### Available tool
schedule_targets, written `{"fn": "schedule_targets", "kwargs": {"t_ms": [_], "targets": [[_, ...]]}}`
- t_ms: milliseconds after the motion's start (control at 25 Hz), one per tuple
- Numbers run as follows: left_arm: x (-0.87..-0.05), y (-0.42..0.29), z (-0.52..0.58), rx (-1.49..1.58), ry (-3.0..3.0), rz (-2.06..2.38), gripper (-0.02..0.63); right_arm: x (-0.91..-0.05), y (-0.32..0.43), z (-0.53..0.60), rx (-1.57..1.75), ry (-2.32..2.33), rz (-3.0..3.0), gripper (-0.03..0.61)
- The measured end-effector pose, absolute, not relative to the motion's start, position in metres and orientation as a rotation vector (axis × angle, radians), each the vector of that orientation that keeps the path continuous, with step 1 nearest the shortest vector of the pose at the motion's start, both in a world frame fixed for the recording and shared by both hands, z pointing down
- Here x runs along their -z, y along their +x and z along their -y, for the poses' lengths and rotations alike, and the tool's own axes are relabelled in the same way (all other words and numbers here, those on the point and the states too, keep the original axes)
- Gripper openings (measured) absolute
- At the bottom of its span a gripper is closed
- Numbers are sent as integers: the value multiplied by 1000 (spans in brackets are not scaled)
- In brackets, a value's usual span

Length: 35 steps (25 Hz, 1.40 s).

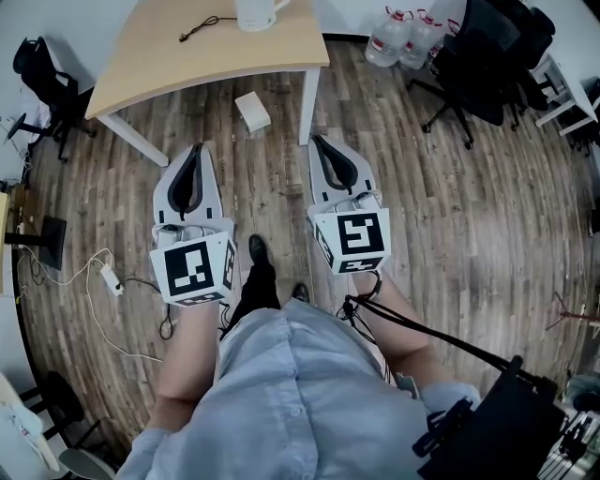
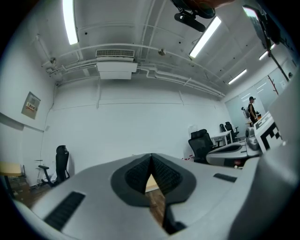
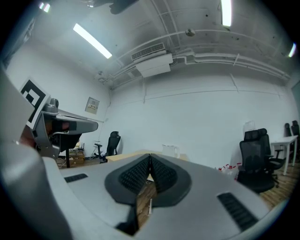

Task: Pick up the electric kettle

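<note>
Left tongs (image 1: 197, 148), right tongs (image 1: 320, 140) (both closed), kettle (image 1: 258, 13) well ahead, on table (image 1: 187, 70)

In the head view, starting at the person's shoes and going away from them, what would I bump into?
Shoe → white box on the floor → table → kettle at the table's far side.

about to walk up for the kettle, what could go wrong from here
1. A white box lies on the floor in front of the table, right in the walking path: a likely trip hazard.
2. The left tool and right tool are both shut; arriving that way could shove the electric kettle rather than grip it.
</note>
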<state>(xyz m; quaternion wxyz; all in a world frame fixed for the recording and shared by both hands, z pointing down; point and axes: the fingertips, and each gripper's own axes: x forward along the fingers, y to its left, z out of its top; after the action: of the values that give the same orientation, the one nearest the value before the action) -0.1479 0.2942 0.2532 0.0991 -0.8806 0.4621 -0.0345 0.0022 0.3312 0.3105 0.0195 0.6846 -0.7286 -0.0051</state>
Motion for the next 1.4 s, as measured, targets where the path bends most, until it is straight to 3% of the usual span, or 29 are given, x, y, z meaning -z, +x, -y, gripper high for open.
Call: {"fn": "schedule_targets", "kwargs": {"t_ms": [760, 1400], "targets": [[-259, -118, -80, 48, -2659, -1260, -2, -312, 29, -128, 41, 2220, 2162, 2], [-287, -82, 2, 110, -2724, -1211, -2, -325, 68, -50, 2, 2261, 2082, 2]]}}
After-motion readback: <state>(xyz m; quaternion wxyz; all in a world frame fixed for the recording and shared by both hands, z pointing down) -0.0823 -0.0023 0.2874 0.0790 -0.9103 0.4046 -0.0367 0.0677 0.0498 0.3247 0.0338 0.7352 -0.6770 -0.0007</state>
